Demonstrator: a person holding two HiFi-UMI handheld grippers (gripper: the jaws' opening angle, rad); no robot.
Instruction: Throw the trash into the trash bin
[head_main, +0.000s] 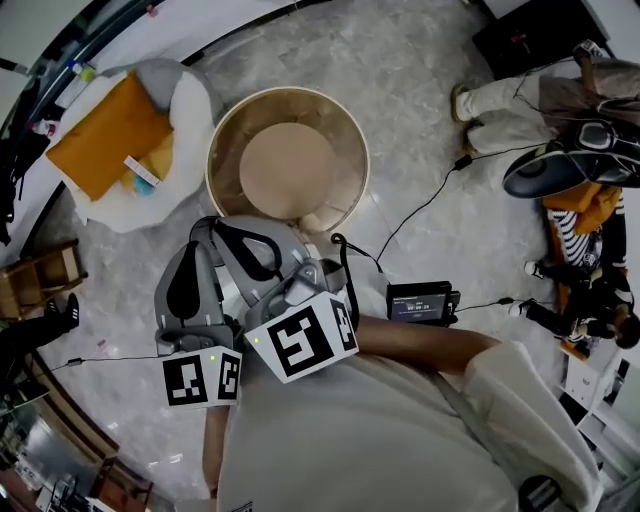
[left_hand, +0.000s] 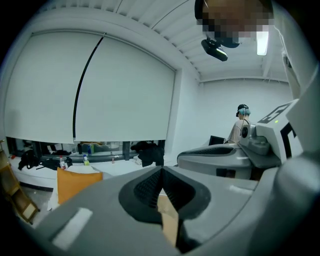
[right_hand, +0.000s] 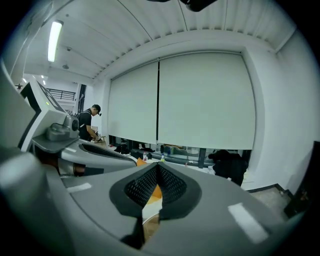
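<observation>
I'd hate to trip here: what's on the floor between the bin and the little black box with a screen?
Only a thin black cable on the floor, seen in the head view, between bin and box.

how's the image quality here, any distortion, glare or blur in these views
Head view: strong fisheye, the floor curves around the trash bin, light even. Left gripper view: dark rounded corners, ceiling light blown out. Right gripper view: same vignette, blinds bow outward, light tube glares.

Trash bin (head_main: 228, 135) mouth lies open; white bag (head_main: 190, 100) crowds its left.
</observation>
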